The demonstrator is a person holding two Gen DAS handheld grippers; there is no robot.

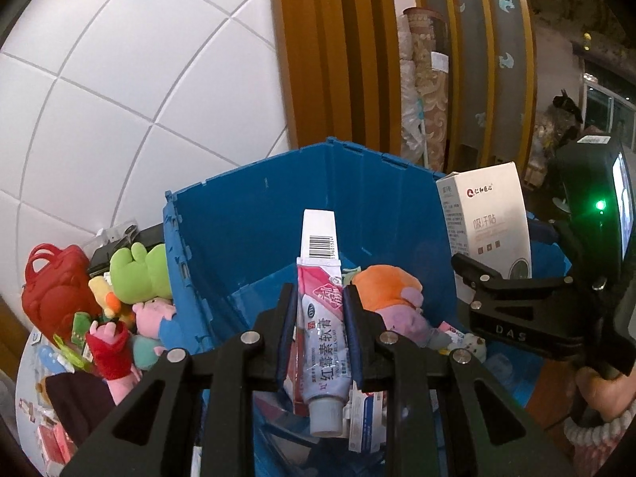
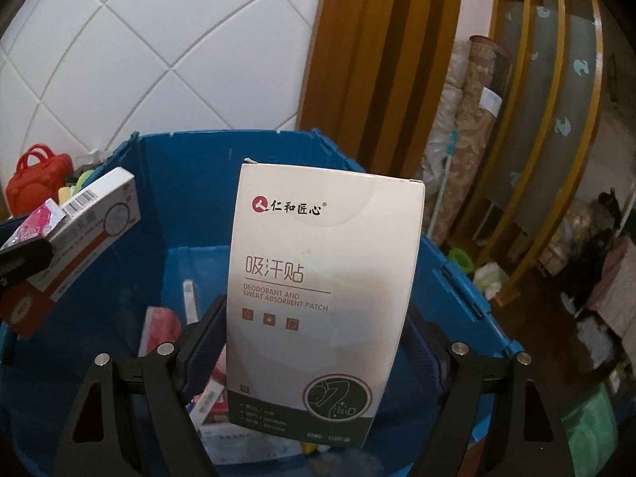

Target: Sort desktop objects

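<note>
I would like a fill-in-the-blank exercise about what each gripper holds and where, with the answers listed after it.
1. The left gripper is shut on a tube of ointment together with a ____ that bears a barcode.
2. The right gripper holds a white ____ of sweat absorbent patches.
3. Both held things hang above the ____ crate.
4. Left of the crate, beside the plush toys, stands a ____ bag.

Missing words: box; box; blue; red

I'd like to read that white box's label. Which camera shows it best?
The right wrist view: the white box faces the lens, held in the right gripper, print legible. The left wrist view shows it smaller, off to the side.
</note>
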